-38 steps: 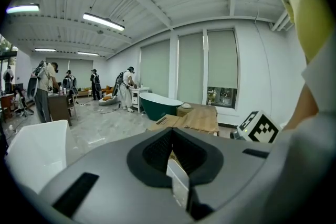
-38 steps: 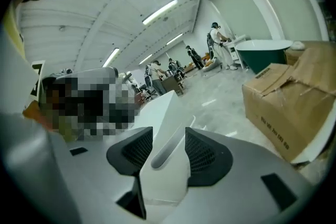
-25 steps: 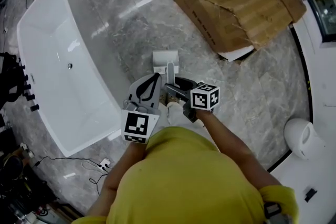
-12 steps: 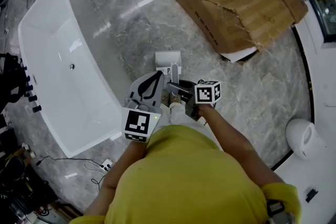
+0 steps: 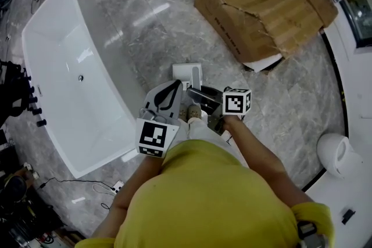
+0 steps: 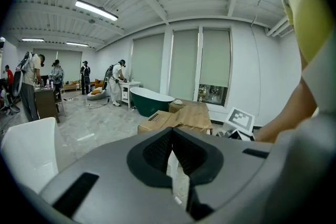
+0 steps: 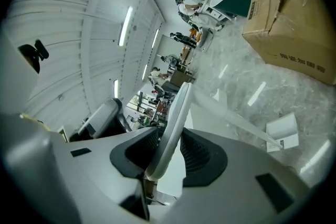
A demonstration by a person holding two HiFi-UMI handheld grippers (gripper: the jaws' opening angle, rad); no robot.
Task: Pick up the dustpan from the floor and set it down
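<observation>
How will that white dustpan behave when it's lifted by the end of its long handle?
Probably light: the dustpan looks like thin white plastic. Its long slim handle seems stiff, but the pan is far out from the right gripper, so it may swing or twist in the grip. The handle looks smooth, so it could slip if held loosely.
</observation>
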